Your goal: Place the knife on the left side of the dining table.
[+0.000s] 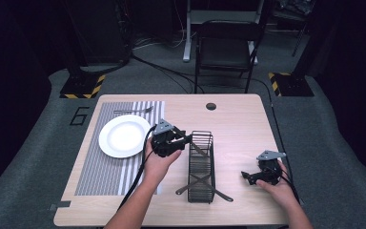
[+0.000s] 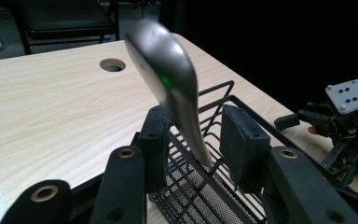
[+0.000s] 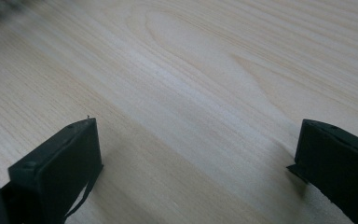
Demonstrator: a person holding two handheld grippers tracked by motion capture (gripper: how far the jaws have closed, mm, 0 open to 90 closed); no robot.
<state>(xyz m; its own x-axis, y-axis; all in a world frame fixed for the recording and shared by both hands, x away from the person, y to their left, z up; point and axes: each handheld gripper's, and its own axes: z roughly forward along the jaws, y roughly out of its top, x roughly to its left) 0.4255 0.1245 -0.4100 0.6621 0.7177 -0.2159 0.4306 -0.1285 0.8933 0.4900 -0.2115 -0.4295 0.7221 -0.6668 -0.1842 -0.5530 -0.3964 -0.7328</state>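
Note:
A black wire basket [image 1: 201, 167] stands in the middle of the wooden table [image 1: 238, 124]. My left gripper [image 1: 183, 140] reaches over the basket's far left corner. In the left gripper view a silvery utensil [image 2: 168, 74], blurred at its broad upper end, rises out of the basket [image 2: 191, 193] between my jaws. Its stem lies close to the left pad [image 2: 154, 140], and a gap separates it from the right pad [image 2: 242, 140]. My right gripper [image 1: 248, 176] rests low at the table's right side. Its jaws [image 3: 198, 140] stand wide apart over bare wood.
A white plate [image 1: 124, 136] sits on a striped placemat [image 1: 109, 171] at the left, with a fork [image 1: 133, 110] beyond it. Two more utensils cross at the basket's near end [image 1: 205, 186]. A cable hole [image 1: 211, 106] marks the far edge, and a chair [image 1: 226, 47] stands behind the table.

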